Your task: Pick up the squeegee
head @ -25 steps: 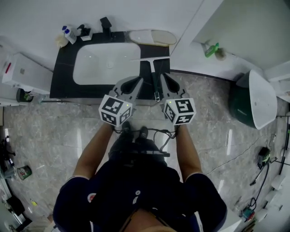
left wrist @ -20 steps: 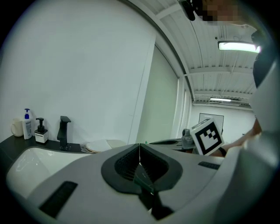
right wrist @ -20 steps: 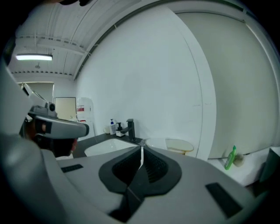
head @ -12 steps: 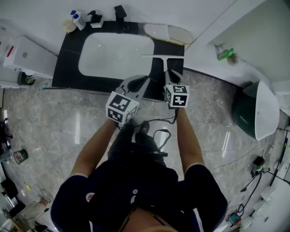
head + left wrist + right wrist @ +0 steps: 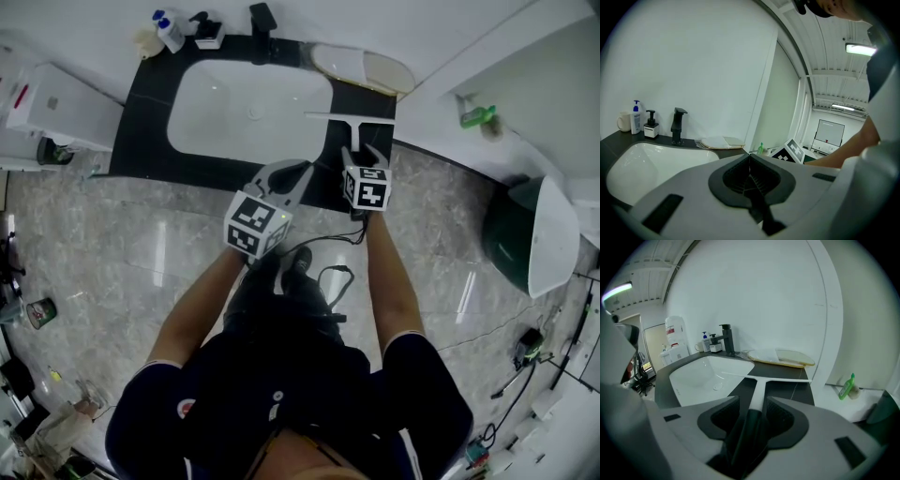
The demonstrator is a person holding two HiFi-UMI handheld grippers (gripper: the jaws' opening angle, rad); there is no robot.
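- Since the earlier frames the right gripper (image 5: 362, 152) has been brought forward over the counter's front edge, from beside the handle to astride it. The left gripper (image 5: 750, 156) has been kept back at that edge.
- The left gripper's jaws are seen pressed together, with nothing between them.
- The right gripper's jaws are narrowed onto the dark grip of the squeegee (image 5: 758, 393), which fills the gap between the pads.
- The squeegee is laid flat on the strip of dark counter (image 5: 141, 141) right of the white basin (image 5: 244, 117). Its blade is set crosswise at the far end.
- The blade's left end reaches over the basin's rim, and its right end is stopped just short of the counter's right edge.
- Bare counter is left between the blade and a pale flat stack (image 5: 366, 66) at the wall.
- A black faucet (image 5: 262, 17), a dark pump dispenser (image 5: 206, 33), a blue-capped pump bottle (image 5: 169, 28) and a mug (image 5: 623, 121) are lined along the back. Their labels are too small to be read.
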